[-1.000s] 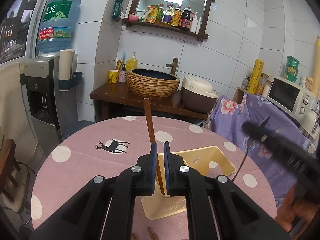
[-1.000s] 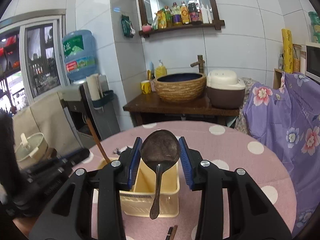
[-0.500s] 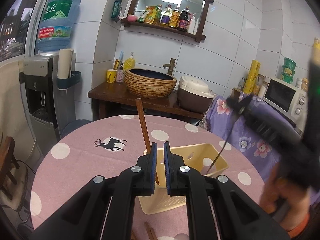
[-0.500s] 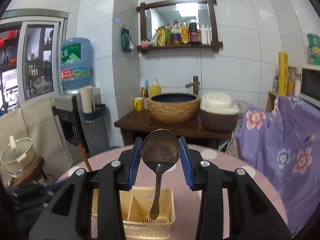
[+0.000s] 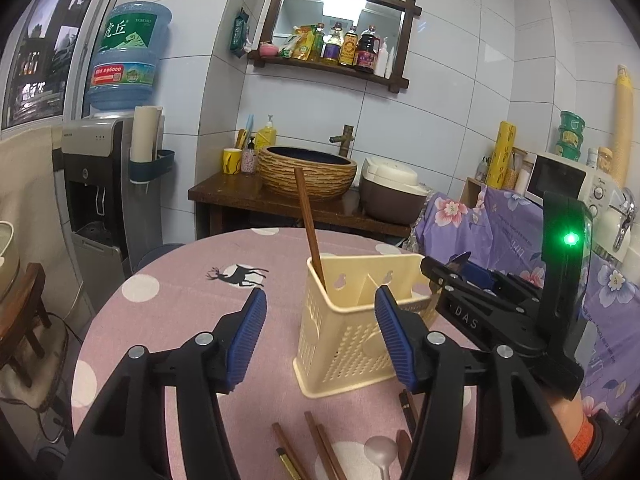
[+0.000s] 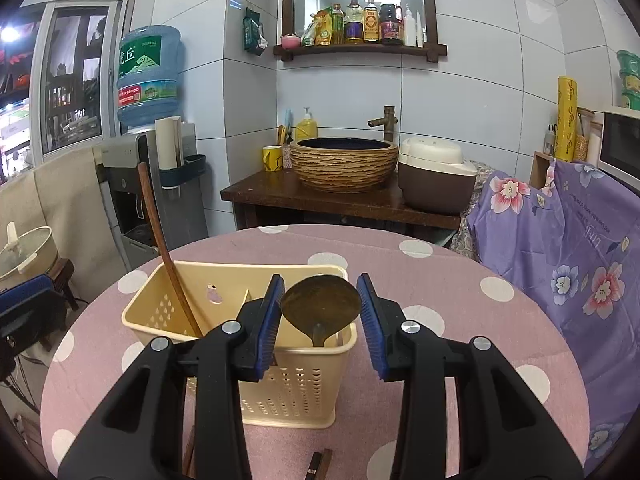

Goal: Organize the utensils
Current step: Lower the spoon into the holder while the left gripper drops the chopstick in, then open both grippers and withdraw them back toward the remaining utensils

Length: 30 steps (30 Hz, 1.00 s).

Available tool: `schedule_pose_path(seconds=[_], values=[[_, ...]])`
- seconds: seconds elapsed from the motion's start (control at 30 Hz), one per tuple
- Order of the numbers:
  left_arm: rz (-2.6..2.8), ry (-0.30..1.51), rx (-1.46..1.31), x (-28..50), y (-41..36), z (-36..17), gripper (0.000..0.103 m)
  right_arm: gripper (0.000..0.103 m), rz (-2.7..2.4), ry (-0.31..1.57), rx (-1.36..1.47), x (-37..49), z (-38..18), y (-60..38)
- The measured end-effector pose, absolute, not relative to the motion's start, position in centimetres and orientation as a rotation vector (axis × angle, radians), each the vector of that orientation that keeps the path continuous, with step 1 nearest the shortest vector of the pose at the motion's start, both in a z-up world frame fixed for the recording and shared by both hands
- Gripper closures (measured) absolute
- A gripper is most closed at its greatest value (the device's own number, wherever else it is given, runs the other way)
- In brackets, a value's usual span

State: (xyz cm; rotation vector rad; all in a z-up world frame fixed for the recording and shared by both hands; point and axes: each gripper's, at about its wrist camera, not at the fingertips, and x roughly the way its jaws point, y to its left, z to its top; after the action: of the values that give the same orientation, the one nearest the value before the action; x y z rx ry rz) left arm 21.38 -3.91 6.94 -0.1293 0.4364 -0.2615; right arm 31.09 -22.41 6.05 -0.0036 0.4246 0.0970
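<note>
The cream utensil basket (image 6: 280, 376) stands on the pink spotted table (image 6: 460, 280), and both hands are setting pieces into it. The left gripper (image 5: 320, 336) has its jaws opening with nothing between them; the brown chopstick (image 5: 310, 232) stands free in the basket's left compartment, leaning toward 11 o'clock, so that hand should draw straight back without brushing the stick. The right gripper (image 6: 320, 326) has the metal spoon (image 6: 320, 304) bowl-up between its pads, jaws opening; the left pad looks to touch the bowl while a gap shows at the right, so the hold is likely almost gone. Its handle already dips into the right compartment at 6 o'clock of the bowl; best to let it slide down before pulling away. More chopsticks (image 5: 320, 446) and a pale spoon (image 5: 380, 450) lie on the cloth at 6 o'clock of the basket, seemingly next
</note>
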Motion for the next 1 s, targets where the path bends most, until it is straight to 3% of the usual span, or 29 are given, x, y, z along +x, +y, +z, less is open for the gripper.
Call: schedule_pose_path(seconds=[0.13, 0.27, 0.47, 0.83, 1.0], values=[[-0.254, 0.436, -0.139, 20.6, -3.4, 6.7, 0.034, 0.038, 0.089, 0.407, 0.005, 30.3, 6.2, -22.7], [-0.244, 0.435, -0.137, 19.4, -2.9, 6.3, 0.021, 0.028, 0.063, 0.386, 0.023, 28.7, 6.8, -23.4], [-0.227, 0.478, -0.128, 17.9, -1.8, 4.8, 0.007, 0.021, 0.063, 0.375, 0.039, 24.2, 7.5, -24.6], [-0.118, 0.556, -0.115, 13.9, 0.8, 1.1, 0.005, 0.018, 0.075, 0.498, 0.01, 16.5, 2.7, -25.2], [-0.101, 0.617, -0.12, 12.9, 1.3, -1.1, 0.014, 0.018, 0.05, 0.54, -0.001, 14.9, -0.1, -25.1]])
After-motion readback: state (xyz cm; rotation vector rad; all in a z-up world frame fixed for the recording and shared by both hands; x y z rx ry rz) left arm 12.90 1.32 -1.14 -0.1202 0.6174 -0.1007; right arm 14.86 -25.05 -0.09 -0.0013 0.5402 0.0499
